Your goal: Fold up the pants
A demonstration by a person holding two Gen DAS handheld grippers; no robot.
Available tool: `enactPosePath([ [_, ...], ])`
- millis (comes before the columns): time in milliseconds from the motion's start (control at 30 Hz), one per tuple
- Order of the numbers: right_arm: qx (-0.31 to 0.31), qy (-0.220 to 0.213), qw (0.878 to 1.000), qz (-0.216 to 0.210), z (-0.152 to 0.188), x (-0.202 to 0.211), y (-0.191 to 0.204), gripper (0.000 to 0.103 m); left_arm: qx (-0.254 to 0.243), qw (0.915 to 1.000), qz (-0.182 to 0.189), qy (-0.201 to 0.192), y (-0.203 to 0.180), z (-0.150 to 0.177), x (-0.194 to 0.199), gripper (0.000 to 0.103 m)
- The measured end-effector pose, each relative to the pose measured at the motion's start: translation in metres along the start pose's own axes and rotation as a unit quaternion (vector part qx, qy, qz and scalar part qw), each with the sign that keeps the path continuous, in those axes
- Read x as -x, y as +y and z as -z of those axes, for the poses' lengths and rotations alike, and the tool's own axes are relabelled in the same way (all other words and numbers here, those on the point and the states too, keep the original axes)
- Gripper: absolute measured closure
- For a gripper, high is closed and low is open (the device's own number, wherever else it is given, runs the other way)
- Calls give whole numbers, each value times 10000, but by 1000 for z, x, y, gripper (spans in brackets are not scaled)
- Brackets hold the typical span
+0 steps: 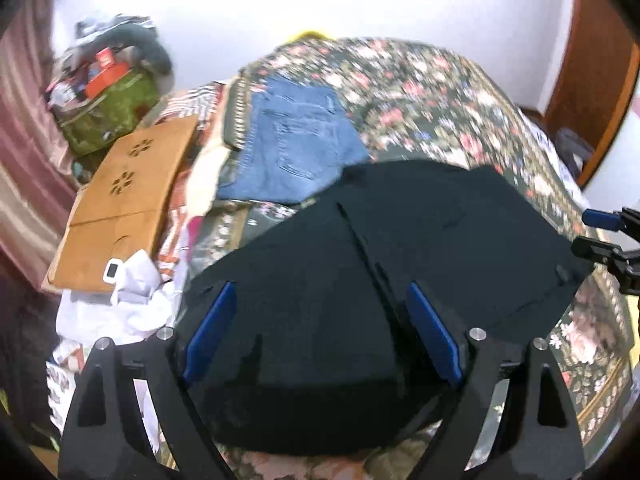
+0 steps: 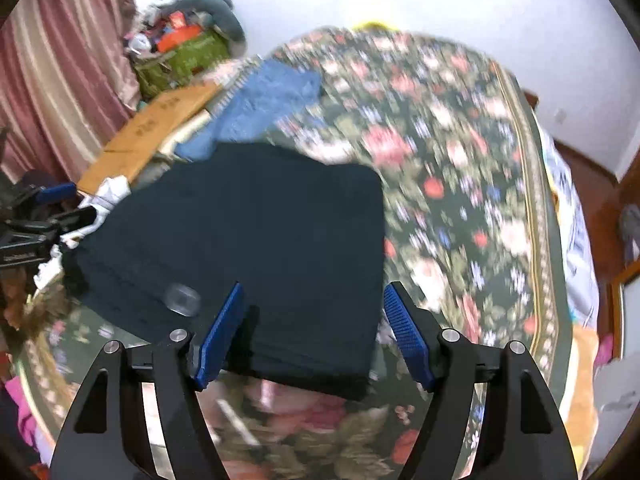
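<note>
Folded black pants [image 1: 380, 264] lie flat on the floral bedspread [image 1: 440, 92]. My left gripper [image 1: 320, 300] hovers above their near left part, open, with nothing between its blue pads [image 1: 212, 332]. In the right wrist view the same black pants [image 2: 248, 248] lie below and left of centre. My right gripper [image 2: 316, 300] hangs over their near right corner, open and holding nothing. The right gripper [image 1: 588, 232] also shows at the right edge of the left wrist view, beside the pants. The left gripper [image 2: 76, 204] shows at the left edge of the right wrist view.
Folded blue jeans [image 1: 292, 140] lie farther back on the bed. A brown cardboard box [image 1: 124, 196] and crumpled white paper [image 1: 136, 292] sit at the left. A green bag of clutter [image 1: 104, 104] stands by the pink curtain [image 1: 24, 140]. A wooden door [image 1: 592, 88] is at the right.
</note>
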State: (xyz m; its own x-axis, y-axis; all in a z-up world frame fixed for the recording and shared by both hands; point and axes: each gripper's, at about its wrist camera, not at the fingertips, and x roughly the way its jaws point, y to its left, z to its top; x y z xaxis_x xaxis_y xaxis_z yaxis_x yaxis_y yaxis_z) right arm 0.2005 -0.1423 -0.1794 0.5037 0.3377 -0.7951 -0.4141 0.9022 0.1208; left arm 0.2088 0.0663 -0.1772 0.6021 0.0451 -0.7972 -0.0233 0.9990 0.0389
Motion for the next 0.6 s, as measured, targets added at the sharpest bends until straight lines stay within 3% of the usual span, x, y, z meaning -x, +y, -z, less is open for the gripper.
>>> enactPosePath([
  [167,439,-428,9977,-273,-22,18,43,34,605,9977,-141,-286,36,10,22,7],
  [300,743,-471,9950,-470,-34,6,75,34,954,9946,-261,-316,61,23,30,3],
  [467,1124,-244,9927,-368,-31,-31,100,34,1223,9919,-343,39,87,44,26,3],
  [600,1299,238,9908,-283,-20,-59,109,34,1583,9856,59,585,109,62,13,3],
])
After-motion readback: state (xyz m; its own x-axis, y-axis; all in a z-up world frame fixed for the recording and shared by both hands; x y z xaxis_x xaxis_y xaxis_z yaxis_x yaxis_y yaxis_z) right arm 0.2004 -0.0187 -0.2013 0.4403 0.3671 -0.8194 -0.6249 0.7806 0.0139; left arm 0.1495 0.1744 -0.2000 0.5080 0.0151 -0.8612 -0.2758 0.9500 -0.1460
